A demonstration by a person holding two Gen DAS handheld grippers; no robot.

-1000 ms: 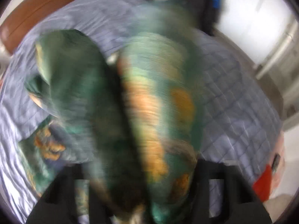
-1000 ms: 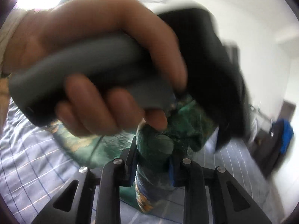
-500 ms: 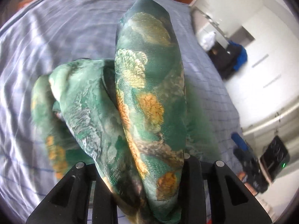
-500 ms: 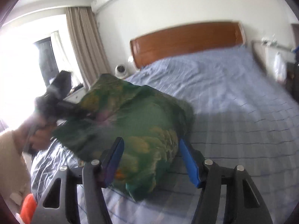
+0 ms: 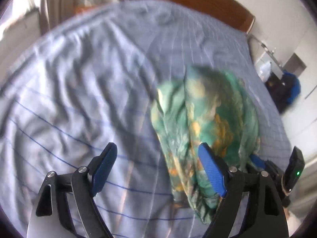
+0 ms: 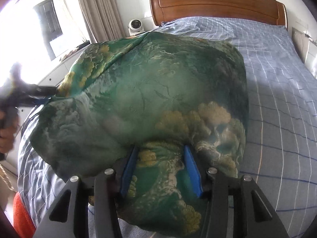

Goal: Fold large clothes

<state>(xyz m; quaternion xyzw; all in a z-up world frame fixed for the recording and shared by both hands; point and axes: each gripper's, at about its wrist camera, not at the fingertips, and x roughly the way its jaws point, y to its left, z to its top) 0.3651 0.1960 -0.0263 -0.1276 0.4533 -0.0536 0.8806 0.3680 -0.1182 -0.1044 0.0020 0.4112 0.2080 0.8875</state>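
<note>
A large green garment with yellow-orange print (image 6: 150,103) hangs billowed over the bed. My right gripper (image 6: 160,168) is shut on a bunched fold of it, cloth filling the gap between the blue pads. In the left wrist view the garment (image 5: 208,119) hangs to the right, beside and behind the right finger. My left gripper (image 5: 158,168) is open, with only the sheet showing between its blue pads. The left gripper also shows at the far left of the right wrist view (image 6: 25,97), near a corner of the cloth.
The bed has a blue checked sheet (image 5: 79,89) with wrinkles and a wooden headboard (image 6: 218,4). A white fan (image 6: 135,26) stands by the curtain. A dark bag with blue (image 5: 285,91) lies beside the bed. An orange object (image 6: 21,216) is at the lower left.
My left gripper has opened and let go of the garment, which now hangs to its right. My right gripper has closed in on a fold of the cloth.
</note>
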